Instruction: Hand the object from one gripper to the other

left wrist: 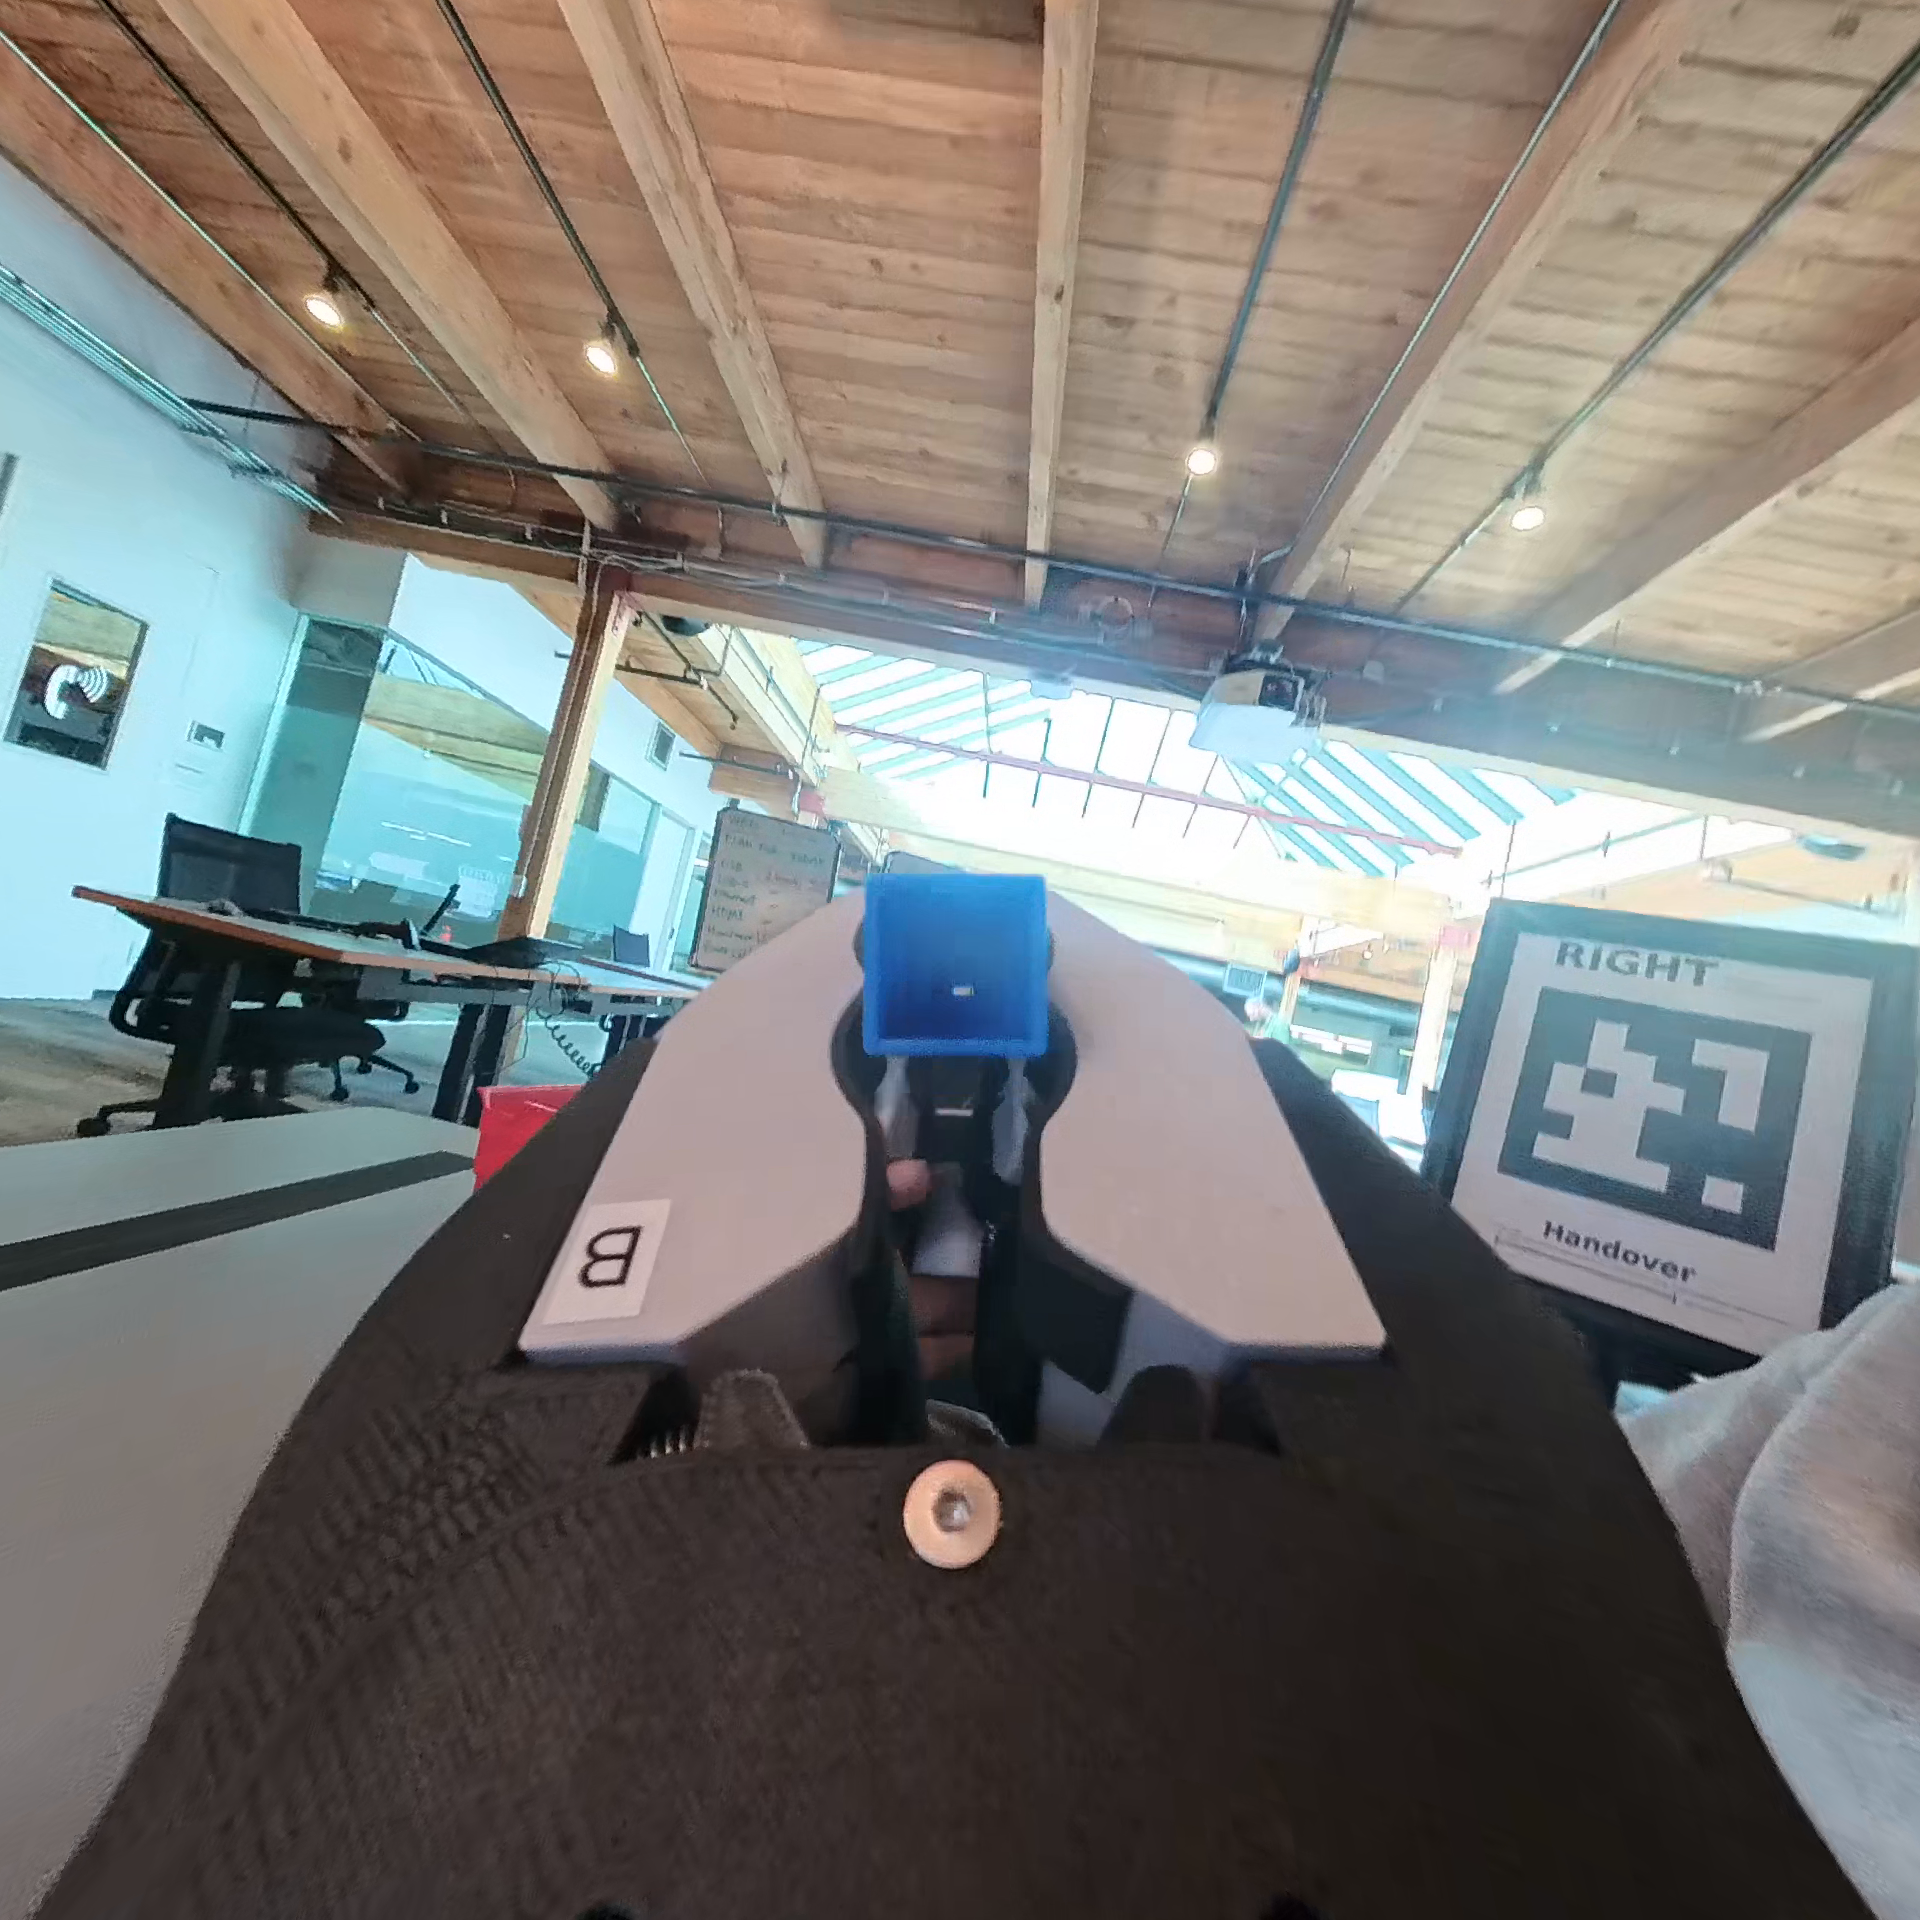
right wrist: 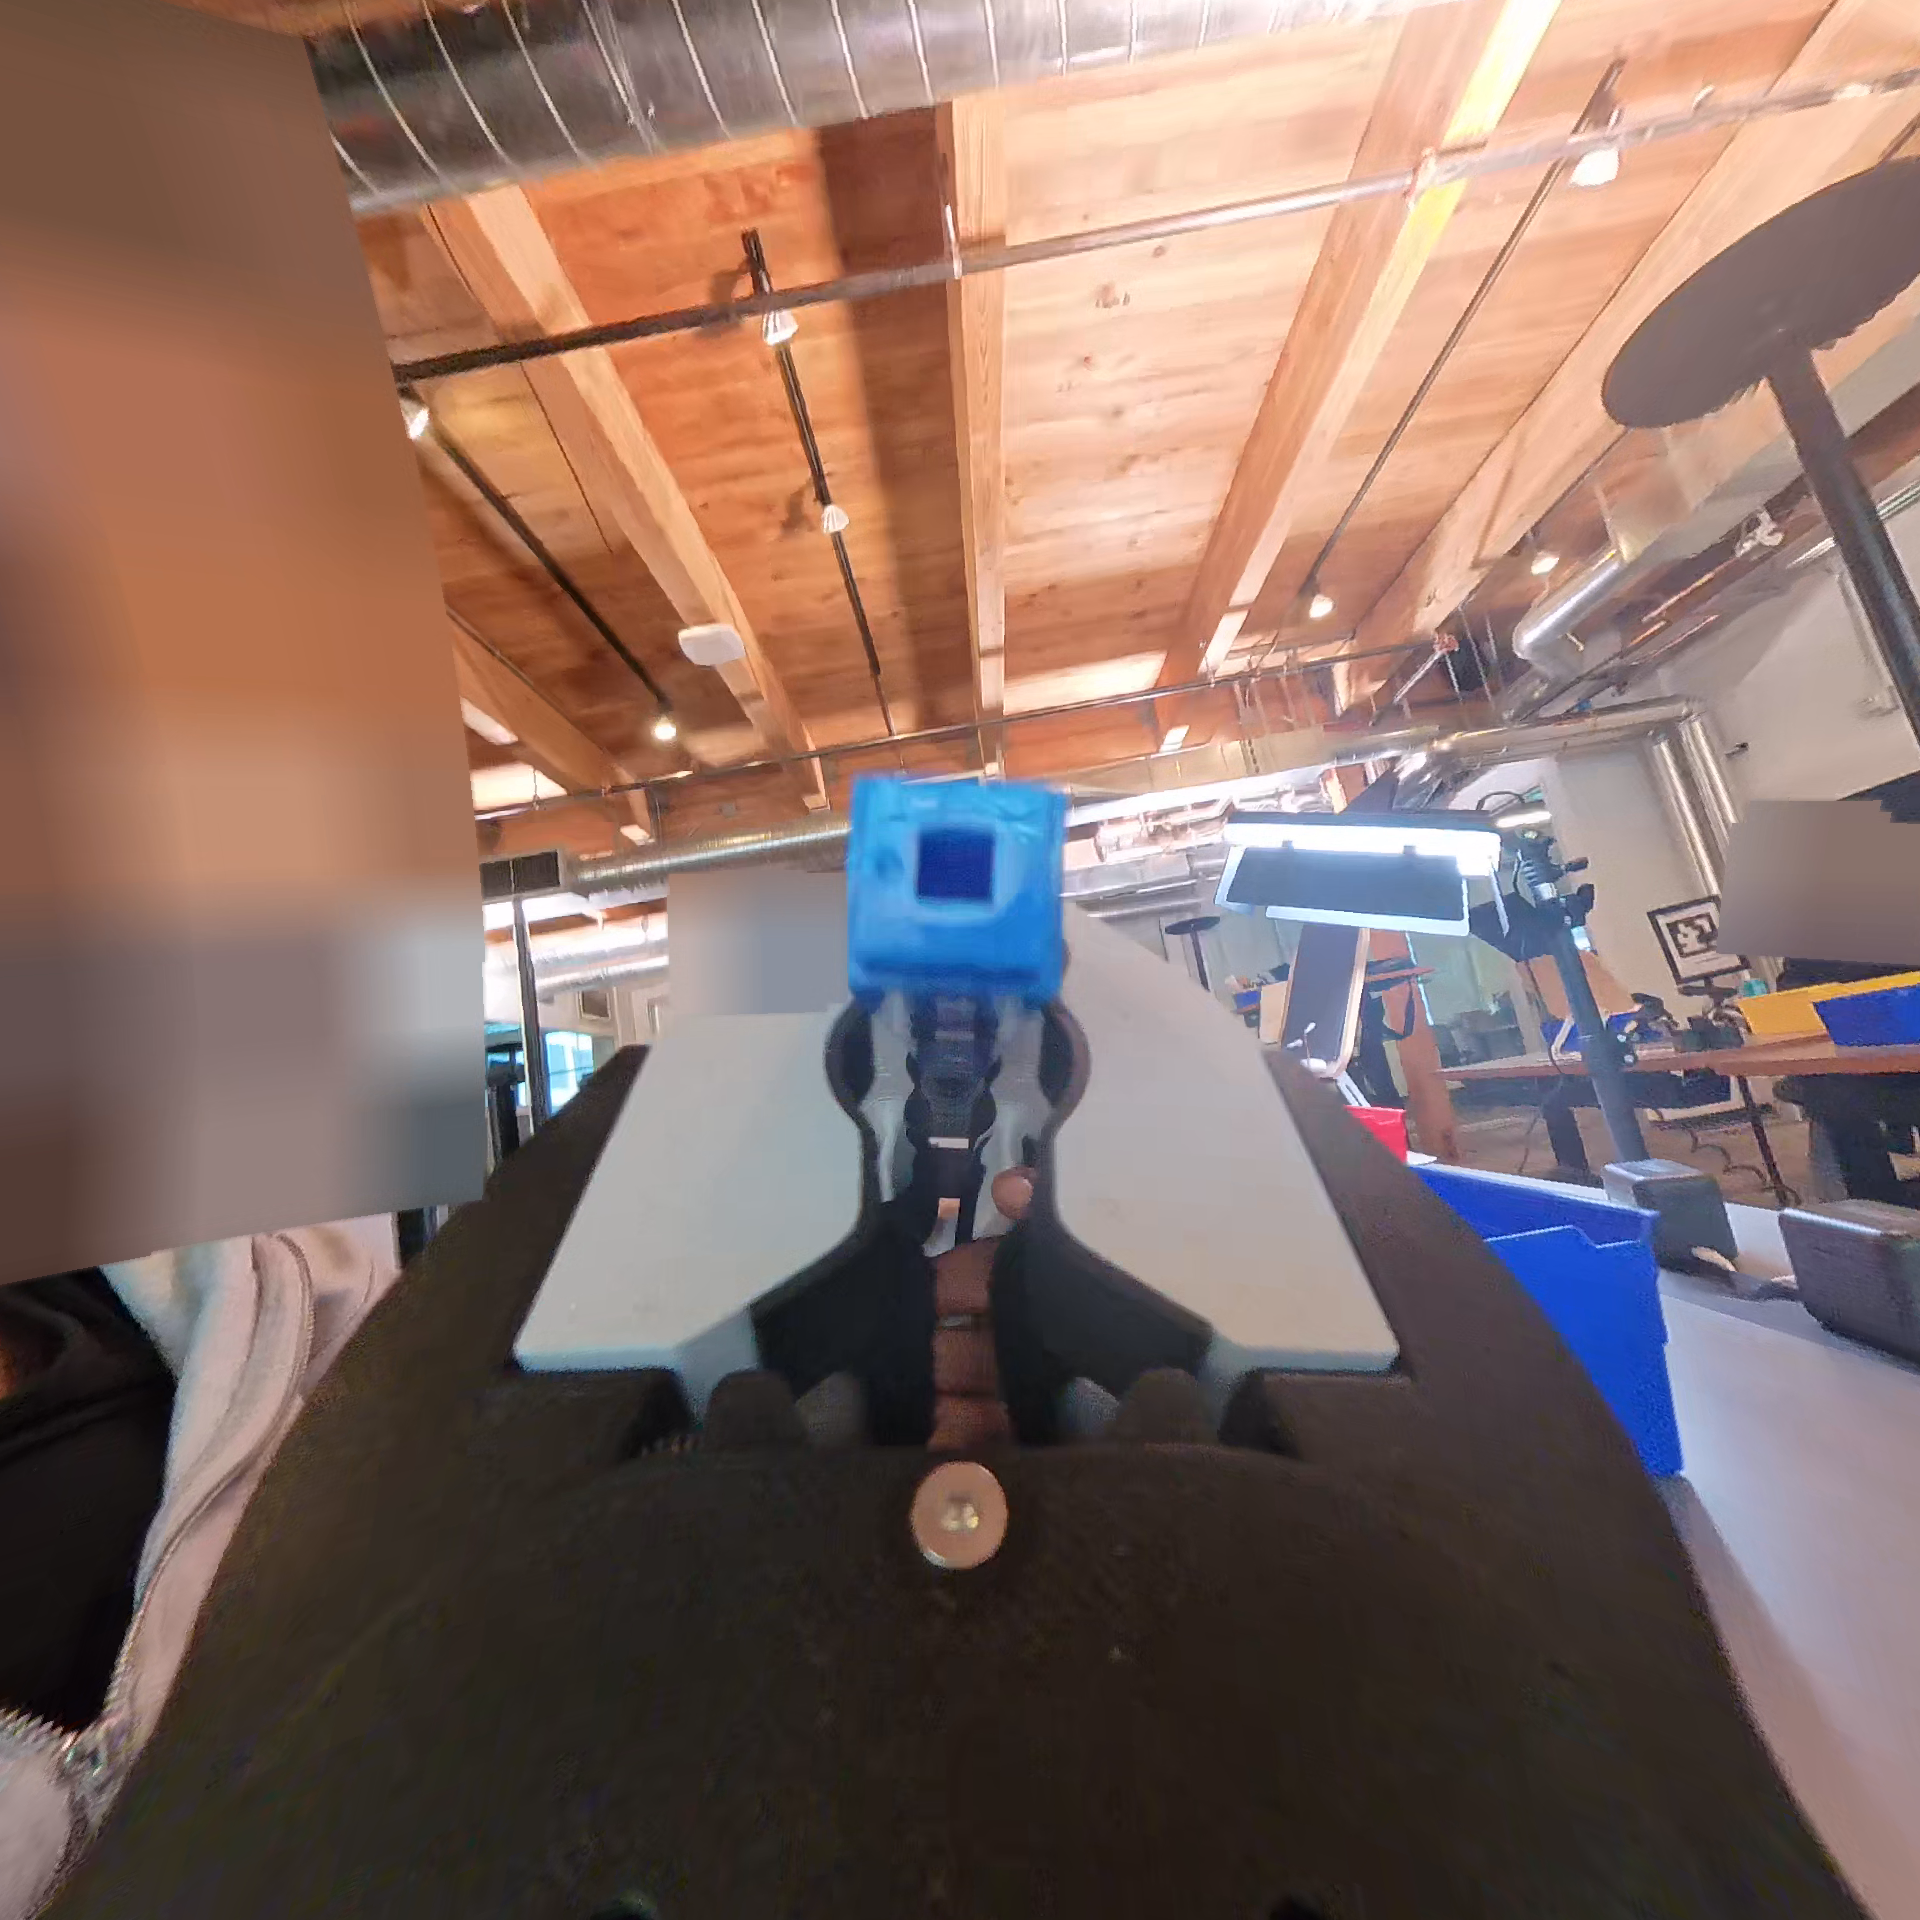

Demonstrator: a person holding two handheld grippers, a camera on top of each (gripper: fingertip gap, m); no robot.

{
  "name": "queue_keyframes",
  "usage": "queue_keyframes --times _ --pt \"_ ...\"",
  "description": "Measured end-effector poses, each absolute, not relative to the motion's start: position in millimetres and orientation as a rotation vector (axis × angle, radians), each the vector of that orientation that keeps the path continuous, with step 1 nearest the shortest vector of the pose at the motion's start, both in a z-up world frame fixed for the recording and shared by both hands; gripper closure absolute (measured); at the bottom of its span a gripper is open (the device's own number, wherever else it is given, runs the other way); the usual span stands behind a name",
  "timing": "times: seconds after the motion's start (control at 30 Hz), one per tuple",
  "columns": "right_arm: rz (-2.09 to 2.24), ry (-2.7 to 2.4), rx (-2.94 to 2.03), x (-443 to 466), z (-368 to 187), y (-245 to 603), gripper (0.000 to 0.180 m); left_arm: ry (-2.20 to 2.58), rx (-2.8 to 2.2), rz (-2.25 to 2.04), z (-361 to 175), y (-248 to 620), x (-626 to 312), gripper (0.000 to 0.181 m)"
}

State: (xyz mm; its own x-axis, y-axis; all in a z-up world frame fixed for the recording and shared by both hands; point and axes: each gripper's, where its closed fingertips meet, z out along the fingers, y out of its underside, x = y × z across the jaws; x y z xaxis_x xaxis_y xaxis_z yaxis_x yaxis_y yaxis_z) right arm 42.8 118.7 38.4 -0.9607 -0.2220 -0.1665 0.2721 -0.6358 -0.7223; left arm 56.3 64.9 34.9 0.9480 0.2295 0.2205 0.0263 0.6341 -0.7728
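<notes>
A small blue hollow block [left wrist: 951, 956] sits between the grey fingertips of my left gripper [left wrist: 954, 997], its open end facing the camera. In the right wrist view the same block [right wrist: 954, 904] shows a square hole and sits at the tips of my right gripper [right wrist: 956, 997]. The two grippers face each other, raised above the table. Each shows through the other's finger gap: the right gripper [left wrist: 951, 1117] in the left wrist view, the left gripper [right wrist: 945, 1091] in the right wrist view. Both pairs of fingers stand at the same narrow width against the block.
A black-and-white marker board [left wrist: 1652, 1122] stands at the right. A grey table [left wrist: 156, 1299] and a red bin [left wrist: 514, 1117] lie to the left. A person's grey sleeve [left wrist: 1818, 1507] is close by. A blue bin [right wrist: 1558, 1288] and a black stand pole [right wrist: 1860, 582] are to the right.
</notes>
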Motion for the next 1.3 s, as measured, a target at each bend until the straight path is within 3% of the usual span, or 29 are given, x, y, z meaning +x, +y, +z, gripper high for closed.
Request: queue_keyframes --times 0.07,0.1,0.17,0.27,0.37,0.47,0.8,0.9,0.97,1.07,1.3 --pt "-2.59 1.195 0.12 44 32 106 0.132 -0.317 -0.851 0.114 36 68 57 0.159" --pt "-2.552 1.244 0.112 48 27 97 0.134 -0.318 -0.85 0.116 35 71 57 0.159" --pt "-2.523 1.295 0.059 56 23 87 0.157 -0.322 -0.885 0.123 30 78 57 0.159" --pt "-2.551 1.328 0.034 57 23 90 0.157 -0.322 -0.922 0.114 27 82 58 0.157" --pt "-2.566 1.328 0.015 54 28 102 0.157 -0.331 -0.947 0.096 27 75 57 0.143" --pt "-2.528 1.43 -0.002 51 27 107 0.157 -0.321 -1.023 0.087 21 74 56 0.158" --pt "-2.61 1.398 -0.002 49 39 121 0.156 -0.332 -1.099 0.033 3 101 60 0.156" --pt "-2.525 1.571 -0.04 51 33 121 0.157 -0.305 -1.243 0.001 -7 105 65 0.131" --pt "-2.396 1.729 -0.059 53 20 117 0.157 -0.301 -1.371 0.003 -21 109 65 0.133" --pt "-2.263 1.861 -0.078 57 5 110 0.156 -0.28 -1.537 0.033 -46 119 68 0.158" --pt "-2.42 1.9 -0.085 58 11 98 0.151 -0.303 -1.464 -0.066 -52 135 71 0.159"
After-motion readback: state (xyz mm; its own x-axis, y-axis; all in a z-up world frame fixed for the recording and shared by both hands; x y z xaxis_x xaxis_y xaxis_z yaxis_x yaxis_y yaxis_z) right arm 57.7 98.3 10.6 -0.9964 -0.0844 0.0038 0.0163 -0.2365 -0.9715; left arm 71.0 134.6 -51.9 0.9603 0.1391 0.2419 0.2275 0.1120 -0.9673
